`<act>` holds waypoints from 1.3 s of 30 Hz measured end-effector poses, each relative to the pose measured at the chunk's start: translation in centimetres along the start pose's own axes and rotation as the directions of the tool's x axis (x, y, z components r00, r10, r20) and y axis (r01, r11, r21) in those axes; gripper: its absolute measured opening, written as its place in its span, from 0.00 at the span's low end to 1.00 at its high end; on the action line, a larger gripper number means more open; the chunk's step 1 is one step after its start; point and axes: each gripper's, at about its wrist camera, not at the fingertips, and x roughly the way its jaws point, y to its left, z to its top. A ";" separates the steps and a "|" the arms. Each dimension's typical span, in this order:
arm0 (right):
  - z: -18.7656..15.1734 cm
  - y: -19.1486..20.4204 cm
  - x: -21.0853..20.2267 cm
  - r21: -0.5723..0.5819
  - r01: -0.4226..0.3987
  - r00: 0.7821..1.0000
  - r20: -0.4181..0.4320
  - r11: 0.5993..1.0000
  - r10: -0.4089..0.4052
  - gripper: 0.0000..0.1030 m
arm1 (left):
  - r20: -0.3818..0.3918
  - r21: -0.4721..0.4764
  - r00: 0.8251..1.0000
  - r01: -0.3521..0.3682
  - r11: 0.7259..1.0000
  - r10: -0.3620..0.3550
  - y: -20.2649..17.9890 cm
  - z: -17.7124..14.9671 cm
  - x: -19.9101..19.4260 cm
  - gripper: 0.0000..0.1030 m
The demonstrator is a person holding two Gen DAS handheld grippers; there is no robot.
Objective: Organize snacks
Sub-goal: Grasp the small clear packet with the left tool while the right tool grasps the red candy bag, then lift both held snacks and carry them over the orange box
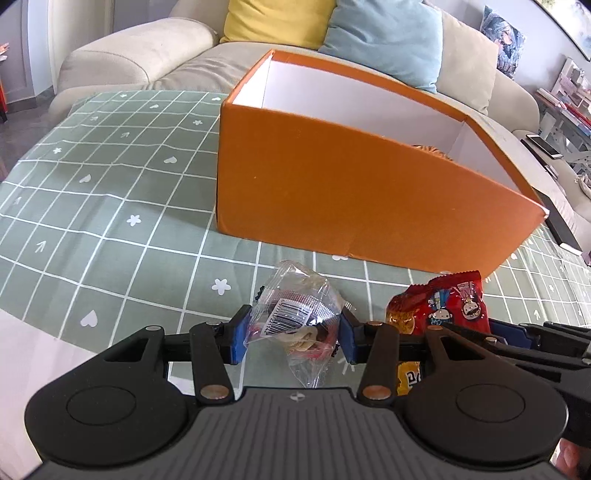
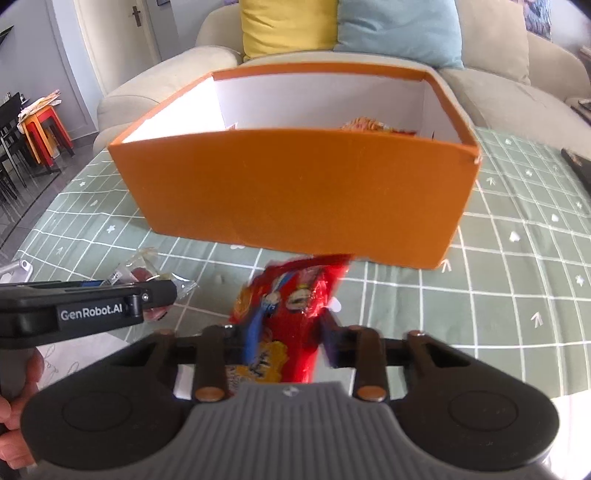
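Living room; beige sofa [image 1: 140, 55] across the top of both views, with a yellow cushion [image 1: 273, 18] and a pale blue cushion [image 1: 384, 33]. In front of it a table under a green grid-pattern cloth [image 1: 110, 177].

Orange box [image 1: 351, 192], open top, white inside, stands on the cloth at centre-right of the left wrist view and at centre of the right wrist view. Orange-printed packets [image 2: 373, 125] show over its near wall at the right inner end.

Left gripper [image 1: 291, 332], lower centre of its view: jaws about half open, blue pads pressed on both sides of a clear-wrapped snack [image 1: 295, 317] with a barcode label. The wrapper hangs below the pads.

Right gripper [image 2: 284, 339], lower centre of its view: jaws drawn in narrow, clamped on a red snack bag [image 2: 291, 295] printed with cartoon faces, yellow at its lower end. The bag's top edge overlaps the box's near wall in frame. Picture blurred here.

The two grippers sit side by side, near the box front.
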 end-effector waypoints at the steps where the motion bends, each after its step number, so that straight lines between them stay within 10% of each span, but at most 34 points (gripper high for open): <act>1: -0.1 0.0 -0.3 -0.001 0.001 1.000 0.005 1.000 -0.001 0.27 | 0.003 0.005 1.000 0.000 1.000 0.000 -0.2 0.0 -0.3 0.52; 22: 2.1 2.4 -8.6 -0.104 0.004 0.980 0.197 0.995 0.017 0.20 | 0.132 0.071 0.991 -0.039 0.997 0.030 -2.2 2.5 -6.8 0.52; 39: 12.0 1.7 -8.5 -0.156 0.045 0.943 0.332 0.987 0.010 0.20 | 0.224 0.179 0.974 -0.038 0.983 -0.003 -3.4 11.3 -5.7 0.52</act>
